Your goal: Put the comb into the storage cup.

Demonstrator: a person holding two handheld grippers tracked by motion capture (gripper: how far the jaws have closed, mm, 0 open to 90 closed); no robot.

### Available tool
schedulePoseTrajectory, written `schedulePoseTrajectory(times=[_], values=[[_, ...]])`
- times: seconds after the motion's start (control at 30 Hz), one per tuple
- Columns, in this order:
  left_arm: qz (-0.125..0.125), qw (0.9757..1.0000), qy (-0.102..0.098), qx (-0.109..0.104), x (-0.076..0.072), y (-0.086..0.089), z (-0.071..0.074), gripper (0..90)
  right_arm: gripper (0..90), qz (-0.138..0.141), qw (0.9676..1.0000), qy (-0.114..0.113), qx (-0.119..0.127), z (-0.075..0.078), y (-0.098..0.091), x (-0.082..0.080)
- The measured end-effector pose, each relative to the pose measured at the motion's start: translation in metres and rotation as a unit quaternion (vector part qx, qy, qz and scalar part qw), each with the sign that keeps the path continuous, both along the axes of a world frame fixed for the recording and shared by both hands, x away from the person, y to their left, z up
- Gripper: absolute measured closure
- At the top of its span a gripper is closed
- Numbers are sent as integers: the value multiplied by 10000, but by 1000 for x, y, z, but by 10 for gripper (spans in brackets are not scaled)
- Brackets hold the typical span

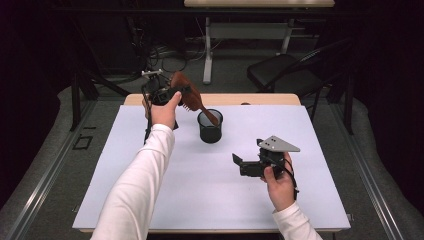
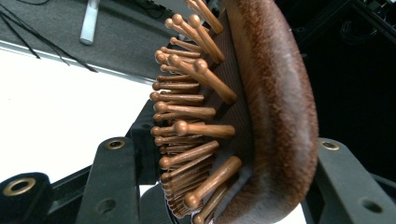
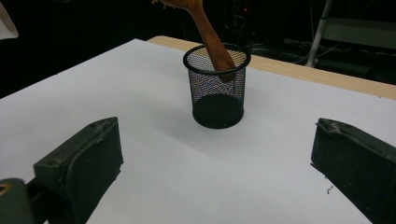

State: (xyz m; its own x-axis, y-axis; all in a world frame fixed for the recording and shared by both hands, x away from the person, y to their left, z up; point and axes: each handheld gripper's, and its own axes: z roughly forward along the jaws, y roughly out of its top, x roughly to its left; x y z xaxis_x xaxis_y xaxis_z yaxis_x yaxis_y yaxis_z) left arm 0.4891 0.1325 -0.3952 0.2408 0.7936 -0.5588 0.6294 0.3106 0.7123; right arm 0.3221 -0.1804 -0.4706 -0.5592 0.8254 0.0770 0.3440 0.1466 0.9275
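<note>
A dim workroom, with a dark chair [image 1: 285, 70] and a desk frame behind, surrounds a white table [image 1: 150, 200] whose far edge shows a strip of bare wood. Toward that far edge, about midway between the left and right edges, stands a black mesh cup [image 1: 210, 127]. The left gripper [image 1: 167, 92], raised over the far-left part of the table, has its jaws closed on the head of a wooden hairbrush [image 1: 187, 92], one jaw against the bristle side and one against the smooth back, as the left gripper view shows. The brush slants down to the right, and its handle tip sits inside the cup, leaning on the rim. The right gripper [image 1: 239, 165] rests in the hand near the right edge, jaws wide and empty, pointing toward the cup.

The cup looks light and nothing steadies it: a sideways push from the slanted handle could tip or slide it. If the jaws let go while the brush leans this far, the heavy head could lever the cup over. The grip across rounded bristle pins may also let the brush twist.

No brand, label or writing can be read on any item.
</note>
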Motion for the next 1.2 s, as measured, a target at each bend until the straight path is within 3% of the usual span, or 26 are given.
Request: schedulePoseTrajectory(times=[1.2], values=[[-37, 9998, 89, 186, 6, -17, -22, 490, 20, -24, 10000, -12, 57, 2, -3, 0]])
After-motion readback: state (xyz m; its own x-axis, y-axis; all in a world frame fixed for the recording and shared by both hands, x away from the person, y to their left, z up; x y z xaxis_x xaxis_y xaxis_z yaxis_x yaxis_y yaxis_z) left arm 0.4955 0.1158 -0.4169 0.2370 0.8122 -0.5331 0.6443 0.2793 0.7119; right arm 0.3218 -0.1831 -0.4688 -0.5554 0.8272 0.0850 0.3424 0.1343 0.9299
